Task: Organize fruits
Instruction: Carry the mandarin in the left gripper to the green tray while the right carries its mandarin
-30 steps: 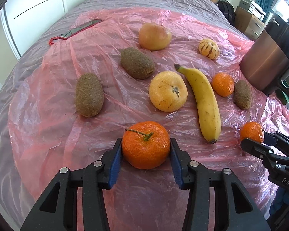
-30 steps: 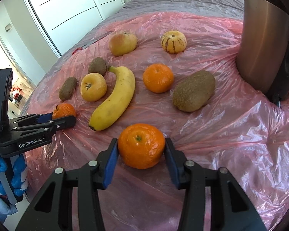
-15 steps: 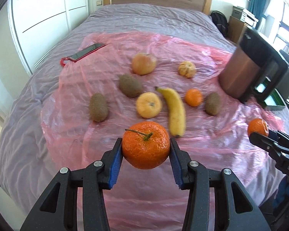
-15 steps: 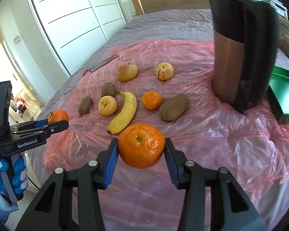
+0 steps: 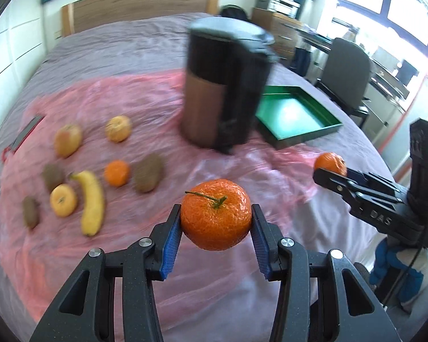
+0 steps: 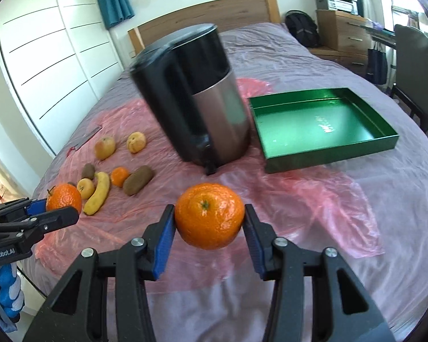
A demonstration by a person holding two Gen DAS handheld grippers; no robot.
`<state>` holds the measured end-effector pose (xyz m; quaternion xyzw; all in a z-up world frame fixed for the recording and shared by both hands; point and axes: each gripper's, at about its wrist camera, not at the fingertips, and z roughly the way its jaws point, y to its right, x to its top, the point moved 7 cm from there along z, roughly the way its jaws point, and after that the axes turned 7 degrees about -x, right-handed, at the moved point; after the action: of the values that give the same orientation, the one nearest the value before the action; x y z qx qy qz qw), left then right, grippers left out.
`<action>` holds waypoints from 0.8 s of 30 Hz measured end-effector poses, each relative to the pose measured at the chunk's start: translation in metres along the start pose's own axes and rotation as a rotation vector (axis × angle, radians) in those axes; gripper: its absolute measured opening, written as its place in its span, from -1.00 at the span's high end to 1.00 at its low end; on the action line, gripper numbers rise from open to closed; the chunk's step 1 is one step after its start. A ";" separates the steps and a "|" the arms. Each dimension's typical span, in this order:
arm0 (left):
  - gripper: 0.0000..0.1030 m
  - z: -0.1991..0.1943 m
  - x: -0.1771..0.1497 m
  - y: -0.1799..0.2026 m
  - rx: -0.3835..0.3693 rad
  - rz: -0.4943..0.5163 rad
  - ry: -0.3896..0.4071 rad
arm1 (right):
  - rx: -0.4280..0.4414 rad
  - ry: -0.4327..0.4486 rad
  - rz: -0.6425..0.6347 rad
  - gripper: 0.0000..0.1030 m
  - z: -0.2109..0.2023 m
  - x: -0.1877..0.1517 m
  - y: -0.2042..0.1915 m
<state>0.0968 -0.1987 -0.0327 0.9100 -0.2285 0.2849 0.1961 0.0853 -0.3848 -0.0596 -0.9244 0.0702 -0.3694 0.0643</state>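
Both tongs are carrying fruit. The left tongs are clamped on a stemmed mandarin, pads pressed to its sides, and the right tongs grip a second mandarin the same way; both fruits hang clear above the pink plastic sheet on the bed.

The likely goal is the green tray, which lies at about two o'clock from the right tongs' fruit, just beside the tall black and metal bin that stands at twelve. From the left wrist view the tray sits at one o'clock, partly behind the bin.

To do this well, swing each fruit round the bin's right side rather than over it, keep the squeeze steady so the round fruit does not slip, and lower until it nearly touches the tray floor before releasing, one in each corner so they do not roll together. The banana and the other fruit remain at nine to ten o'clock.
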 end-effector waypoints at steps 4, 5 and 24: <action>0.21 0.026 0.033 0.052 -0.044 0.076 -0.006 | -0.064 0.038 0.039 0.59 -0.002 0.023 0.051; 0.21 0.036 0.041 0.064 -0.048 0.095 -0.008 | -0.078 0.045 0.049 0.59 -0.001 0.028 0.063; 0.21 0.232 0.142 0.109 -0.007 0.129 -0.113 | -0.227 0.032 0.105 0.59 0.140 0.113 0.205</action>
<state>0.2429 -0.4440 -0.0982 0.9074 -0.2984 0.2441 0.1674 0.2464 -0.5972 -0.1192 -0.9148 0.1609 -0.3697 -0.0229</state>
